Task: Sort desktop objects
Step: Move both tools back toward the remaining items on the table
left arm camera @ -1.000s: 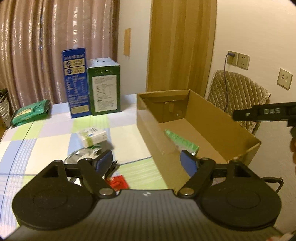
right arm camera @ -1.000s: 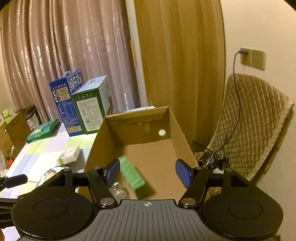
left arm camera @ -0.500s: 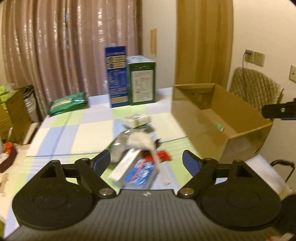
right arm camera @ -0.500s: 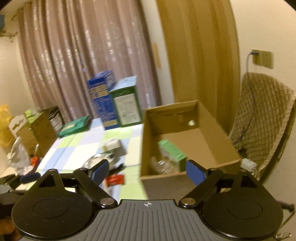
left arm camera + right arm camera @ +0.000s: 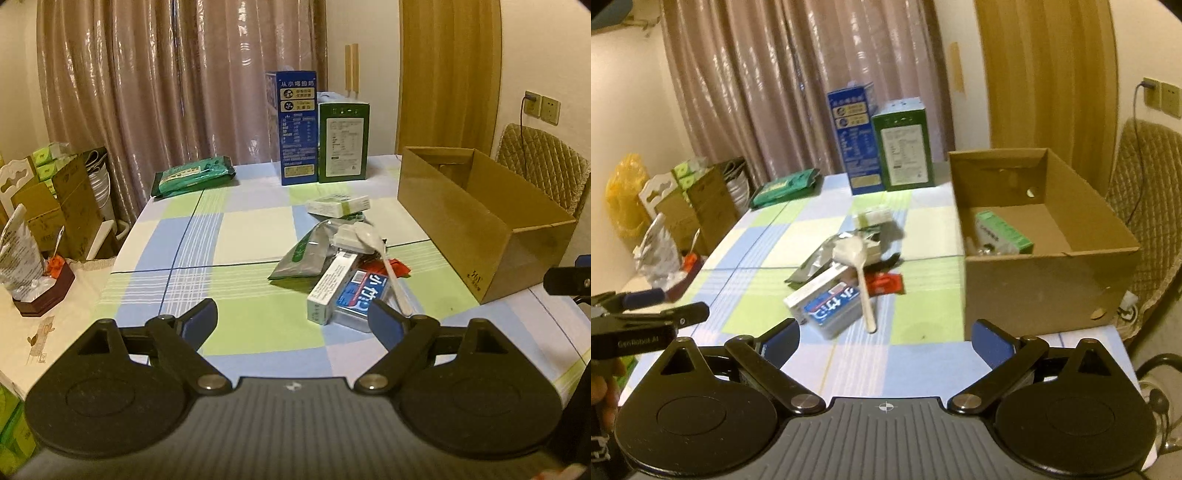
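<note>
We find both claws, left claw point(image 5: 291, 319) and right claw point(image 5: 884, 341), spreading and empty; we should align squarely over the blue pack point(image 5: 362, 295), frame centre, avoiding the spoon point(image 5: 384, 258).

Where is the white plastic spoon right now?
In both views the white plastic spoon lies atop the table's central pile, bowl over the silver pouch, handle beside the blue-and-white box.

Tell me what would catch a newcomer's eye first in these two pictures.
Probably the jumbled pile in the middle of the checked tablecloth: a white plastic spoon lying across a blue-and-white packet, with a silver pouch behind. Next, the open cardboard box at the table's right side, with a green carton inside. At the far edge, a tall blue carton and a dark green carton stand side by side.
</note>
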